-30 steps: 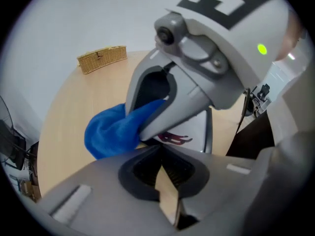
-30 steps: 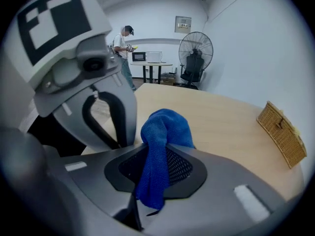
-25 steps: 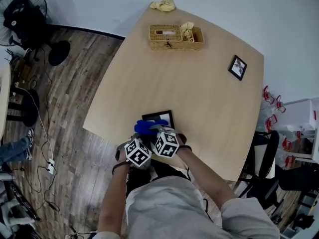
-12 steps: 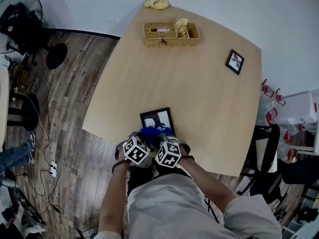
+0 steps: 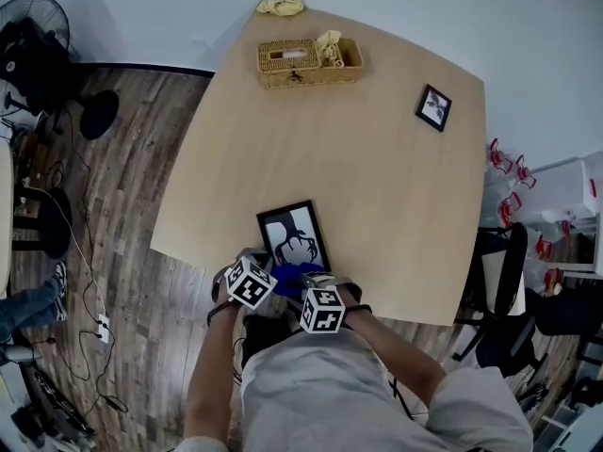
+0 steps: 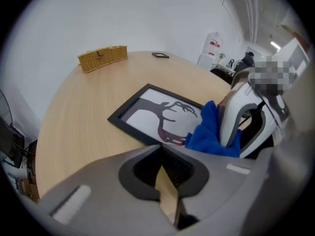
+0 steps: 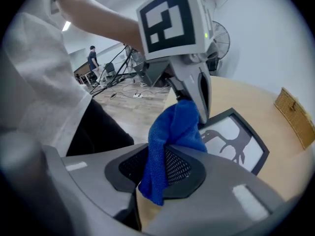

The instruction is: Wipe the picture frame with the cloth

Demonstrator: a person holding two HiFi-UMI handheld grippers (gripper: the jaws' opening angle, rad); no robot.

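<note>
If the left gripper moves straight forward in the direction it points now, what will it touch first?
Probably the near edge of the picture frame, lying flat just ahead of the left gripper and its closed jaws. The blue cloth sits right of that line. Height is unclear, so it might pass above.
</note>
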